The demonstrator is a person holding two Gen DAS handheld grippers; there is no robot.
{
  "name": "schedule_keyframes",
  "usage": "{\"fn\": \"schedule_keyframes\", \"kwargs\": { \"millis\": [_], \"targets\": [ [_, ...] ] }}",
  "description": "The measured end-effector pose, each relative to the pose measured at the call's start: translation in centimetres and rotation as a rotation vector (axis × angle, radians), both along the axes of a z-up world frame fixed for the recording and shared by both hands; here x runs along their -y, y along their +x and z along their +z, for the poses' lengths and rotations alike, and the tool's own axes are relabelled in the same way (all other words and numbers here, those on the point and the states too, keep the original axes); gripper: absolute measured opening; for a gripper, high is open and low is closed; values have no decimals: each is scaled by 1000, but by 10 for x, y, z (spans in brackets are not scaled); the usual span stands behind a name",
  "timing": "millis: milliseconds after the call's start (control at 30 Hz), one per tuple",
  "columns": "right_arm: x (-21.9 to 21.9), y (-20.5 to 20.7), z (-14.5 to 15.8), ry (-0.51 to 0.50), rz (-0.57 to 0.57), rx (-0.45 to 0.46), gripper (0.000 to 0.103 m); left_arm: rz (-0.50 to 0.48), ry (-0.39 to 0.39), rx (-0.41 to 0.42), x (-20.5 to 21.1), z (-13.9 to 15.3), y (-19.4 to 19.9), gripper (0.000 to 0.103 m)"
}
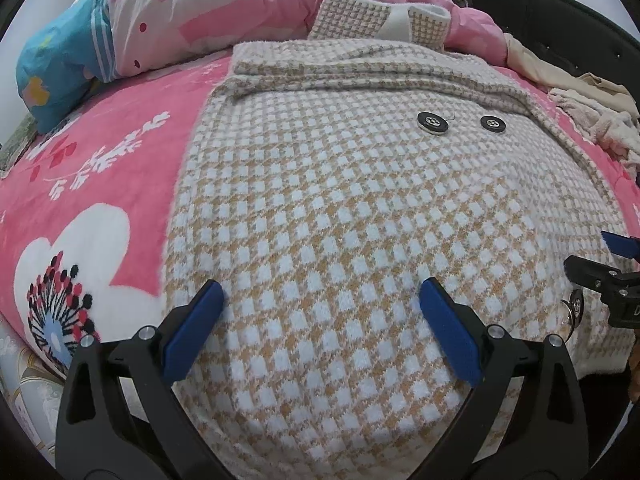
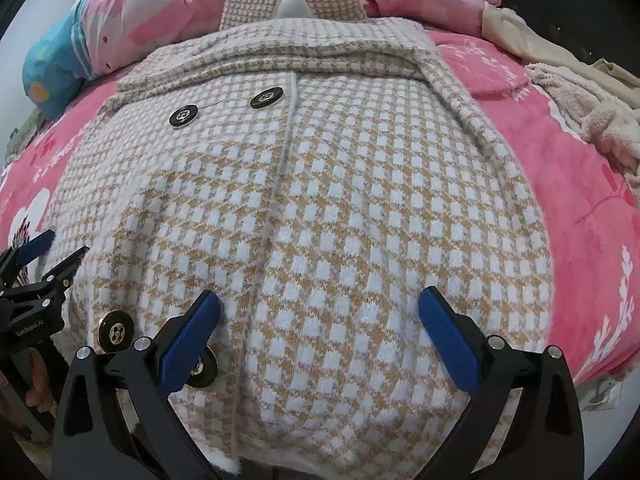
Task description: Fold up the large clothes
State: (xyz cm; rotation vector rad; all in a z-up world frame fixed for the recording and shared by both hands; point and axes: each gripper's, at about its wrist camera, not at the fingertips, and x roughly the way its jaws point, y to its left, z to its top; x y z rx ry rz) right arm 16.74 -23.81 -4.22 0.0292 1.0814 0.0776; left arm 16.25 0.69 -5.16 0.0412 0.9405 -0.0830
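A tan-and-white checked coat (image 1: 352,208) is lying flat on a bed's pink floral blanket (image 1: 100,184), its long axis running straight ahead of the jaws, collar (image 2: 288,4) pointing away toward a heaped pink quilt (image 1: 224,4). The left gripper (image 1: 322,300) and right gripper (image 2: 320,304) are hovering over its near hem, jaws released wide, gripping nothing.

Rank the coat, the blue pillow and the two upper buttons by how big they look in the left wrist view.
1. coat, by far the largest.
2. blue pillow.
3. left button and right button: too alike to rank.
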Motion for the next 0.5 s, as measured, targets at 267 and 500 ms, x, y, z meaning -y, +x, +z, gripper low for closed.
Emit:
{"fn": "schedule_keyframes", "kwargs": {
  "millis": [267, 500],
  "targets": [
    [6, 2, 0, 6, -1, -2, 97, 8, 17, -13, 2, -2, 1, 95],
    [3, -9, -3, 3, -11, 48, 97, 10, -5, -26, 0, -2, 3, 95]
  ]
}}
